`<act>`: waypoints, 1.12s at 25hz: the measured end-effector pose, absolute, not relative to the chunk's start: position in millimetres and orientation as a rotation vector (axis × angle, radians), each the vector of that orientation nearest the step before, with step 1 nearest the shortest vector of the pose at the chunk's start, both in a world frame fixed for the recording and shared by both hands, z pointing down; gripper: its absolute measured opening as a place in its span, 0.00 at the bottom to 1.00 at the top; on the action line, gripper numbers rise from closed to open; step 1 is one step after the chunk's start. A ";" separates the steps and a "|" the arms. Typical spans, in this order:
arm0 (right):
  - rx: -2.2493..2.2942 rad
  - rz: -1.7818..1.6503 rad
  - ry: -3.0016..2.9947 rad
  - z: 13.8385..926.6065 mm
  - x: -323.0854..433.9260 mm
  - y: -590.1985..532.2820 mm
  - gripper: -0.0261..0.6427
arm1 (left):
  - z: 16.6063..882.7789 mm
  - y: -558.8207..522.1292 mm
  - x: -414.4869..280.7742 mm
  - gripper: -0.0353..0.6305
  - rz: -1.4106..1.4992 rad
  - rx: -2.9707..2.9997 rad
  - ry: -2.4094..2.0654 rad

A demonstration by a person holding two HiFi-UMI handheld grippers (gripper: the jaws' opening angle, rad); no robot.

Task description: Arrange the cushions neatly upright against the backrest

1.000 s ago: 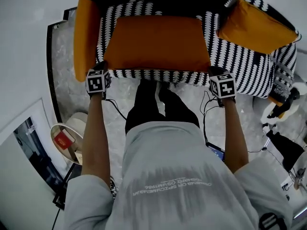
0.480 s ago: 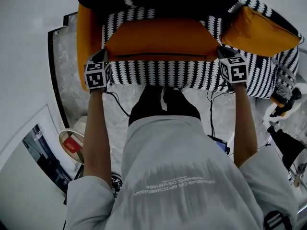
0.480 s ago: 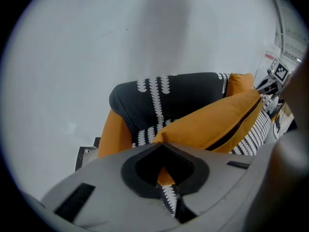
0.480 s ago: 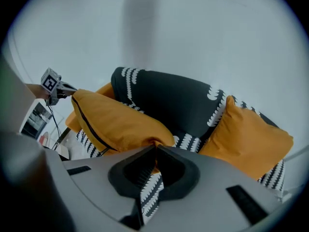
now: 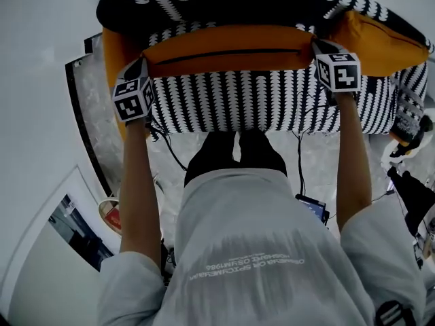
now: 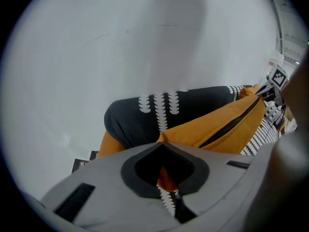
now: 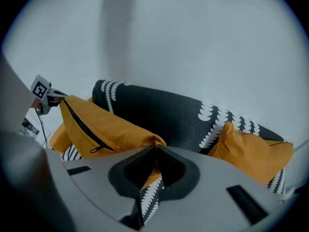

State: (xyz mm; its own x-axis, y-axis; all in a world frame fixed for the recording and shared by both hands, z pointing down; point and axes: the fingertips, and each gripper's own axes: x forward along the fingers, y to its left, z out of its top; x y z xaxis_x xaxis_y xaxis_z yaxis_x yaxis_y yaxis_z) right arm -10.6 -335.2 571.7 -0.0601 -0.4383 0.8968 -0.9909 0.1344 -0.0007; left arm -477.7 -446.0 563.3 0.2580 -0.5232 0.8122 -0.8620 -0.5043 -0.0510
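Orange cloth of a wide cushion [image 5: 231, 48] is pinched at its 2 ends, 1 by each gripper. The left gripper [image 5: 143, 70] is closed on the cushion's left corner, and in the left gripper view a fold of orange fabric is seen squeezed between the jaws. The right gripper [image 5: 318, 47] is clamped on the right corner in the same way, with the orange corner caught where its jaws meet.

The cushion is held level across the middle of the sofa, its zipped edge turned up toward the head camera. It is placed just in front of the black backrest [image 5: 224, 2] with its white pattern, and above the black-and-white seat [image 5: 238, 104]. Whether it touches the backrest cannot be told.

A 2nd orange cushion [image 5: 380, 36] is seen leaning at the sofa's right end, close beside the right gripper. More orange cloth [image 5: 112, 46] is shown at the sofa's left end, behind the left gripper. Grey marbled floor [image 5: 95, 131] is visible below the seat.
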 end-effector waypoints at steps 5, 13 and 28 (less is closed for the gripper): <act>1.526 0.873 -1.582 572.9 3.1 -371.7 0.07 | 563.8 -484.7 -466.3 0.08 1.114 2.158 -1.258; 1.624 0.829 -1.478 588.1 19.0 -427.2 0.07 | 573.9 -548.0 -453.5 0.08 1.047 2.133 -1.281; 1.790 0.590 -1.261 503.3 30.2 -424.4 0.15 | 509.6 -564.7 -458.4 0.31 0.872 2.303 -1.291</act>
